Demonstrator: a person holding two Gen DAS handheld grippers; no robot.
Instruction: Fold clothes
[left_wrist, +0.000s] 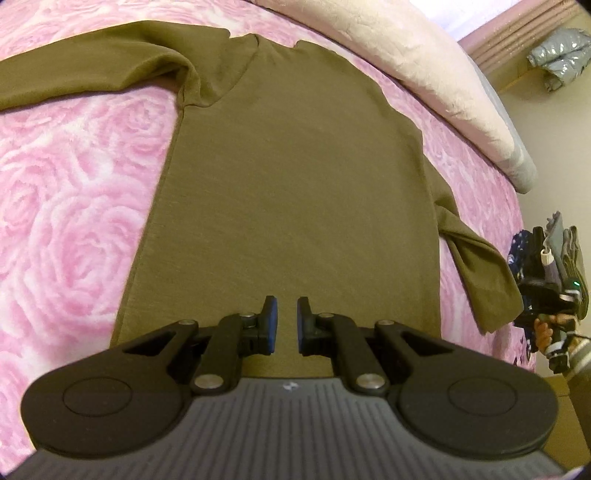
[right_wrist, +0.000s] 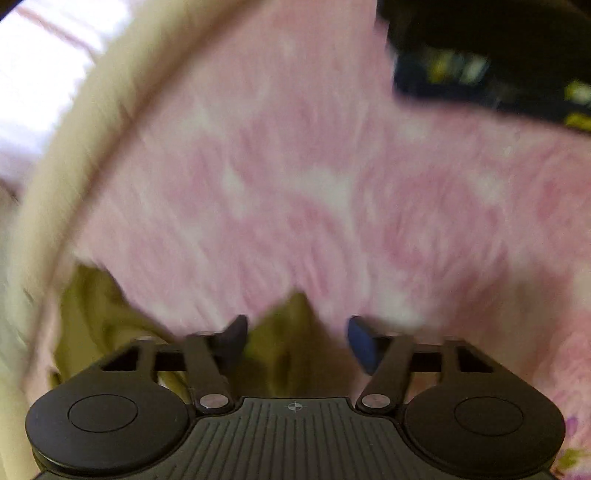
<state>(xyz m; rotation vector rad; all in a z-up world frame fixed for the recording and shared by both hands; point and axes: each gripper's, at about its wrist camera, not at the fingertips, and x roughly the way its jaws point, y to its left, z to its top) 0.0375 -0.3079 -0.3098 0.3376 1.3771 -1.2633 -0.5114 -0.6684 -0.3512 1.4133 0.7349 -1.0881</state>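
- Nearest, left view: my left gripper (left_wrist: 287, 320) hovers over the hem end of the olive long-sleeved top (left_wrist: 291, 192). Its blue-padded fingers (left_wrist: 272, 321) are drawn almost together with only a thin slit between them, and nothing is pinched there.
- Nearest, right view: my right gripper (right_wrist: 297, 341) has its fingers (right_wrist: 364, 343) parted to a moderate gap. A fold of olive cloth shows below and between them, but the pads do not press on it; I judge it loose, though heavy blur limits certainty.
- Middle ground: the top lies flat on the bed (left_wrist: 74, 229), body smooth and roughly rectangular, neckline toward the far edge. One sleeve (left_wrist: 85, 74) stretches out toward the bed's left side; the other sleeve (left_wrist: 476, 269) is twisted and droops at the right edge.
- Materials: the top is a thin, matte knit that creases easily; the bedspread is plush pink with a raised rose pattern, likely to cling to it.
- Far: a cream fleece blanket (left_wrist: 436, 74) runs along the far edge, soft and thick.
- Risks, as I judge them: the twisted sleeve may slip off the right edge and drag the body askew; the plush pile may snag the fabric and wrinkle the fold; a fast-moving right hand may miss the cuff.
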